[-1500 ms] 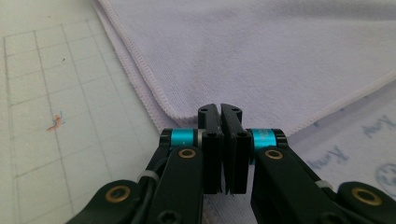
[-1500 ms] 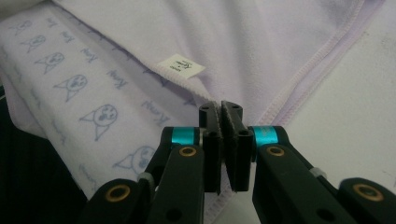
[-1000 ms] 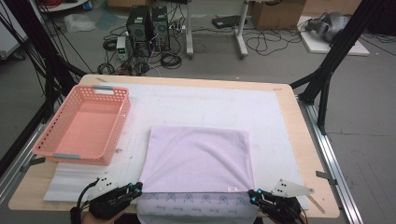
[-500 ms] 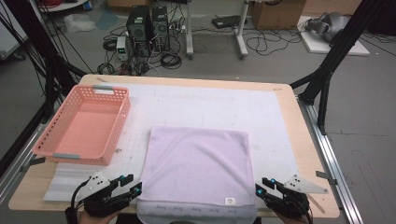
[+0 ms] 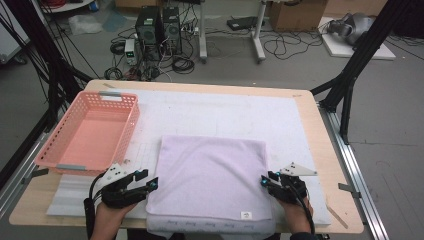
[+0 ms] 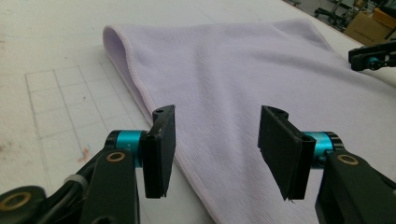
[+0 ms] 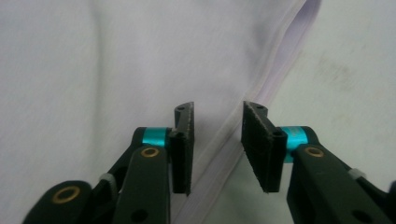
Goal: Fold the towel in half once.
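Note:
A lavender towel point(image 5: 212, 175) lies folded flat on the white mat, a small label point(image 5: 245, 215) at its near edge. My left gripper point(image 5: 147, 180) sits at the towel's left edge. In the left gripper view its jaws point(image 6: 215, 140) stand wide apart above the towel point(image 6: 243, 60) and have just been opening, with nothing gripped. My right gripper point(image 5: 264, 180) is at the towel's right edge. Its jaws point(image 7: 217, 140) have just been closing. They straddle the towel's hem point(image 7: 243, 112) with a gap and do not press it.
A pink plastic basket point(image 5: 127, 132) stands at the left of the white mat point(image 5: 225, 110). The wooden table edge point(image 5: 330, 150) runs close to my right hand. Beyond the table are floor cables, computer cases and black frame legs.
Both grippers let go of the towel's near corners and opened. The towel's near edge now lies flat at the table front. Both hands moved farther up the towel's side edges.

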Demonstrator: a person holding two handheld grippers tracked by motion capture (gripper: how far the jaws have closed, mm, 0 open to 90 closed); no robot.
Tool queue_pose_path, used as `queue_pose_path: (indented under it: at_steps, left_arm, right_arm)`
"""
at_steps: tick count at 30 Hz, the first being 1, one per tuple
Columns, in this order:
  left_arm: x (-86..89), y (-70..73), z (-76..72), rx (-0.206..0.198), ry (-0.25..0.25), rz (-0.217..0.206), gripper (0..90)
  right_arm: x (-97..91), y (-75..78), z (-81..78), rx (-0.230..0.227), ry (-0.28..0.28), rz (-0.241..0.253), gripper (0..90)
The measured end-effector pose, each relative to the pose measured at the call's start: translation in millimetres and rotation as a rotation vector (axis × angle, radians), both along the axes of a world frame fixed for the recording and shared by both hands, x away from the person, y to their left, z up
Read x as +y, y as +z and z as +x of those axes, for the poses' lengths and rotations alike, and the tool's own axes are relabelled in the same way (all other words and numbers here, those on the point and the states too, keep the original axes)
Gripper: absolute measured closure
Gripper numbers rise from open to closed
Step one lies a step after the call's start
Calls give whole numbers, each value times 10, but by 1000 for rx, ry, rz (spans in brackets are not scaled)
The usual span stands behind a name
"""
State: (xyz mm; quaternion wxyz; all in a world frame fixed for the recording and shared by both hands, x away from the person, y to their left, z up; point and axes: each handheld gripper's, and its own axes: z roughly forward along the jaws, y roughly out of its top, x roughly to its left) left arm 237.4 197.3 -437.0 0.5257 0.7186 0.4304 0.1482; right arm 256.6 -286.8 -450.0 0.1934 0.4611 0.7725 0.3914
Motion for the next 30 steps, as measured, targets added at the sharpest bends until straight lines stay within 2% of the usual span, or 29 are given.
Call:
queue_pose_path:
  at_steps: [1, 4, 5, 6, 7, 8, 10, 11, 13, 15, 18, 21, 24, 25, 27, 28, 30]
  left_arm:
    - [1, 1, 45, 1, 3, 2, 468]
    - [-8, 2, 182, 4, 5, 0, 465]
    - [-8, 1, 219, 4, 0, 5, 462]
    - [-14, -3, 282, 8, -2, 7, 457]
    - [-19, -5, 322, 11, -2, 8, 449]
    - [-23, -9, 376, 16, -7, 12, 441]
    - [-49, -18, 493, 22, -10, 12, 435]
    - [-71, -23, 553, 28, -10, 12, 429]
    - [-118, -36, 663, 36, -13, 15, 426]
    - [-173, -35, 788, 37, -13, 43, 429]
    - [-228, -28, 953, 13, 4, 53, 430]
    - [-263, -51, 1155, 32, 37, 77, 430]
    - [-285, -85, 1371, 94, 92, 97, 431]
    - [-291, -94, 1424, 100, 112, 115, 431]
    - [-291, -121, 1523, 112, 143, 132, 429]
    - [-290, -132, 1552, 120, 149, 132, 423]
    - [-293, -154, 1606, 149, 157, 134, 431]
  right_arm:
    - [-29, -2, 43, 14, 14, -12, 839]
    - [-69, 83, 120, 50, 4, -78, 860]
    - [-77, 101, 140, 71, 8, -92, 820]
    - [-85, 112, 156, 98, 3, -77, 724]
    - [-104, 147, 179, 101, -3, -78, 627]
    - [-121, 164, 185, 71, 4, -79, 574]
    - [-178, 197, 221, 6, 14, -19, 513]
    - [-201, 204, 257, -14, -7, 2, 470]
    - [-232, 177, 393, -16, -36, 59, 435]
    - [-225, 144, 494, -10, -49, 69, 427]
    - [-175, 114, 668, 4, -54, 45, 397]
    - [-122, 75, 888, 6, -61, 13, 364]
    - [-67, 47, 1081, 30, -54, -1, 320]
    - [-47, 32, 1141, 35, -48, 7, 313]
    - [-5, 3, 1238, 71, -26, -33, 259]
    - [14, 14, 1263, 67, -10, -59, 253]
    - [20, 26, 1274, 76, -1, -69, 285]
